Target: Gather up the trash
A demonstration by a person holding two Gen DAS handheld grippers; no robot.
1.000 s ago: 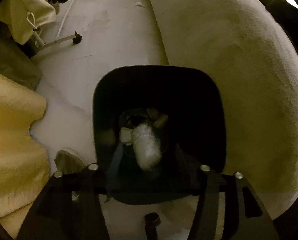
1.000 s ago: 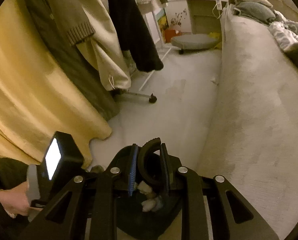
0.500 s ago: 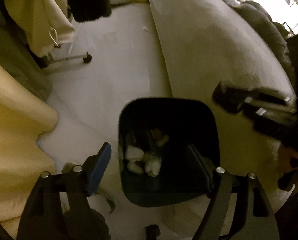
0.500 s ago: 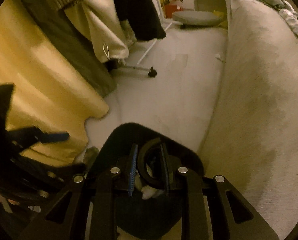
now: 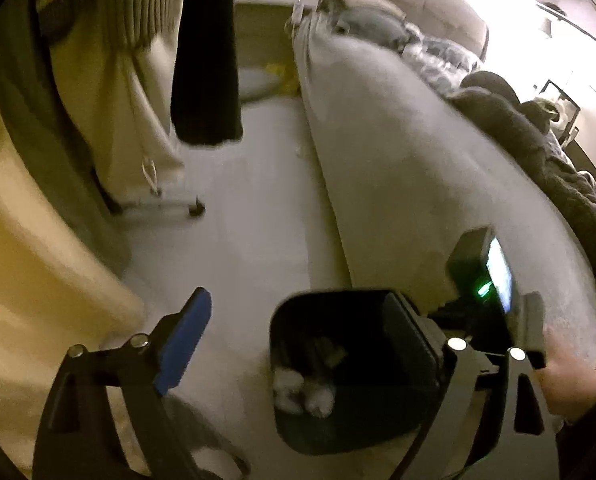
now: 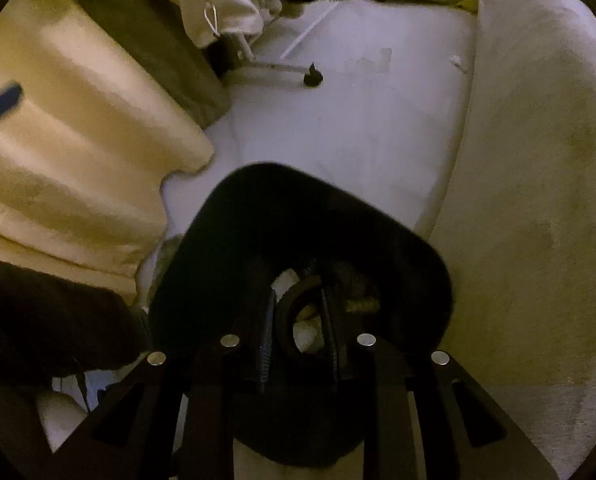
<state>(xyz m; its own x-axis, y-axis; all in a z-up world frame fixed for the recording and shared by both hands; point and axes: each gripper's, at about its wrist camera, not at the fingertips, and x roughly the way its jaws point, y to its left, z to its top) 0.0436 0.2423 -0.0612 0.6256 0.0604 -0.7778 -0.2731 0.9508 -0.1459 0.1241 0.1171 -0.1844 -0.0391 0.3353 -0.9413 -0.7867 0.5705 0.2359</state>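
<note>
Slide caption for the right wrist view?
Right gripper holds a black ring over the black bin beside the bed.

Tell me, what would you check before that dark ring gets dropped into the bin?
1. Right gripper shut on the dark ring: ok.
2. Ring positioned over the black bin opening: ok.
3. Left gripper open and holding nothing: ok.
4. Left gripper out of the drop path: cannot tell; one finger overlaps the bin rim.
5. Room in the bin above the white crumpled trash: ok.
6. Small white scrap on the floor by the bed collected: not ok.
</note>
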